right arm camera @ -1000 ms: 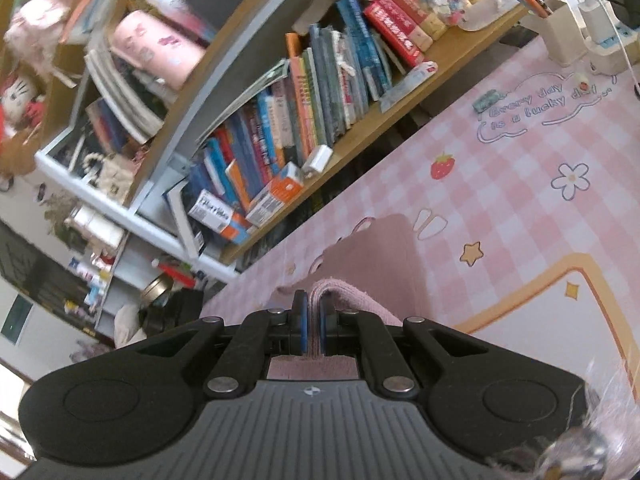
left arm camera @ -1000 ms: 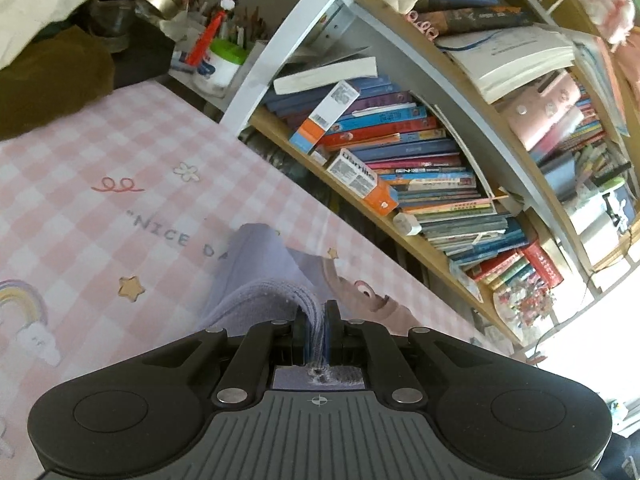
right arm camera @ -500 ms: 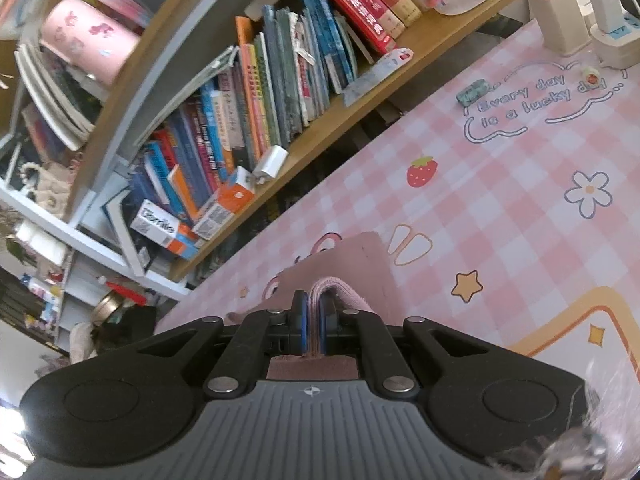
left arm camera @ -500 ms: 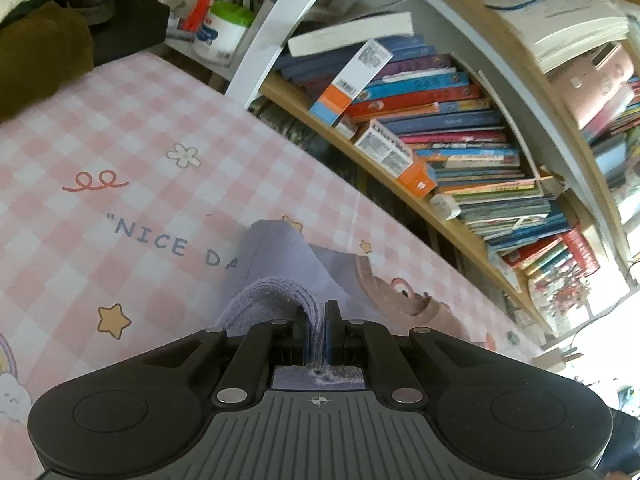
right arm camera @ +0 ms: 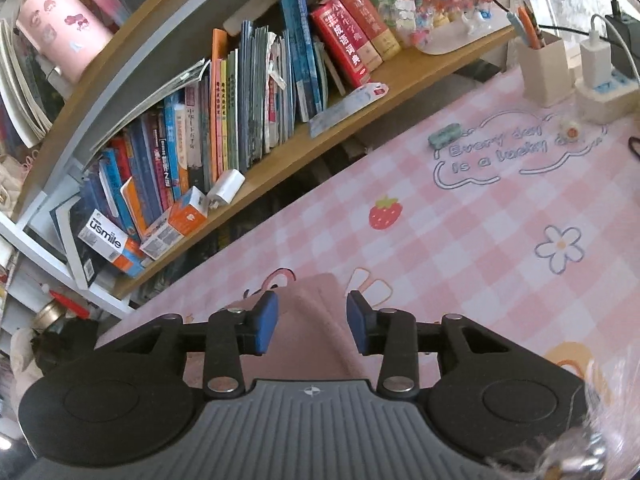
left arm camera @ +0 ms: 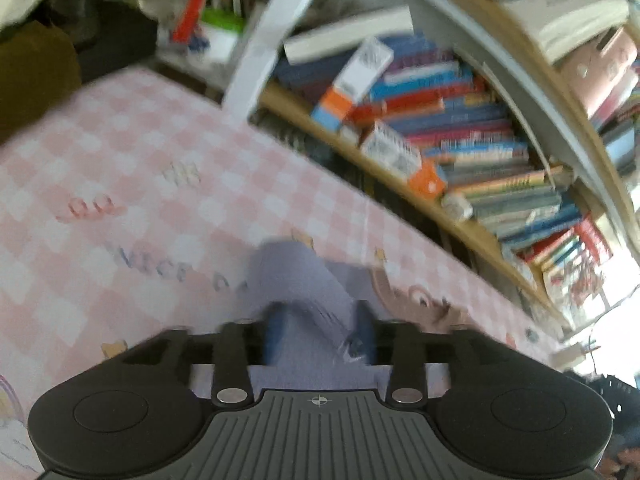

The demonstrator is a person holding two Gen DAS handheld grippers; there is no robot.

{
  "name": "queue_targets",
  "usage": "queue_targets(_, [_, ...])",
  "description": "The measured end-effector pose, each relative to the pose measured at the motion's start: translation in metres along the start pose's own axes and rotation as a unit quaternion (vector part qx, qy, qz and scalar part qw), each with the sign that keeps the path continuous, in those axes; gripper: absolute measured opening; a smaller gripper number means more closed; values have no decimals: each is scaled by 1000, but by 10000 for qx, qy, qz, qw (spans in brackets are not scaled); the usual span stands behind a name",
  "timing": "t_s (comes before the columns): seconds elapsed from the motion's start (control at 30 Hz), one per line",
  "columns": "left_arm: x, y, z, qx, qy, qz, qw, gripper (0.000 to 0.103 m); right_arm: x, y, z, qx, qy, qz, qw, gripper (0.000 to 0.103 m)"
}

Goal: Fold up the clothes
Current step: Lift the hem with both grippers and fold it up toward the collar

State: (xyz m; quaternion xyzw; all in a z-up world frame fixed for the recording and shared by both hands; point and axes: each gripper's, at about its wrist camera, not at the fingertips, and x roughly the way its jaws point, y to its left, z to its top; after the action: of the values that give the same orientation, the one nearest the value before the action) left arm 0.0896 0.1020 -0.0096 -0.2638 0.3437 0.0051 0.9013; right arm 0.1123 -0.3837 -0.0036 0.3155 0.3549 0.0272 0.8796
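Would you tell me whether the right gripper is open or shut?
Open and opening: the right gripper has blue pads clear of the pink garment between them.

Pink checked mat (right arm camera: pixel 460 248) lies open ahead (bookshelf (right arm camera: pixel 280 152) walls its far edge).

The table mat (right arm camera: pixel 460 240) is a pink-and-white check, printed with a red strawberry (right arm camera: pixel 385 213) at 12 o'clock from the right gripper's (right arm camera: pixel 312 322) blue pads (right arm camera: pixel 265 322), and a white flower (right arm camera: pixel 560 246) with a blue outline at 2 o'clock. The garment (left arm camera: pixel 304 280) is lavender in the left wrist view, blurred; it is dusty pink (right arm camera: pixel 320 320) in the right. Both gripper bodies are black and grey. A red dictionary (right arm camera: pixel 344 46) stands at 12 o'clock, and a pink cup (right arm camera: pixel 60 30) with red figures at 10 o'clock.
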Motion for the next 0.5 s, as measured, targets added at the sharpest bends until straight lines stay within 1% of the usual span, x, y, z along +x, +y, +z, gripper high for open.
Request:
queue_targets(0.1, [-12,5,5,66,-285,87,9995,53,2,5,-1,-257,53,-42,9996,36])
queue_targets(0.13, [-13,6,6,149,-305,138,9993,53,2,7,-2,-366,72,-55,9993,36])
queue_targets(0.2, [-10,0,6,522,-237,302,9979,52,4,11,-3,-583,110,-80,9982,36])
queue_targets(0.23, [-7,-4,5,731,-194,369,9965,52,7,19,-4,-848,127,-121,9962,36])
queue_targets(0.3, [3,-12,1,1149,-118,454,9923,52,13,33,-6,-1376,162,-202,9902,37])
queue_targets(0.33, [8,-16,-1,1353,-89,467,9897,52,19,39,-7,-1609,189,-258,9864,40])
queue_targets(0.4, [21,-23,-3,1690,-41,476,9845,52,30,51,-8,-2074,241,-369,9773,41])
queue_targets(0.5, [39,-27,-6,1930,88,452,9801,52,46,65,-11,-2672,324,-528,9617,41])
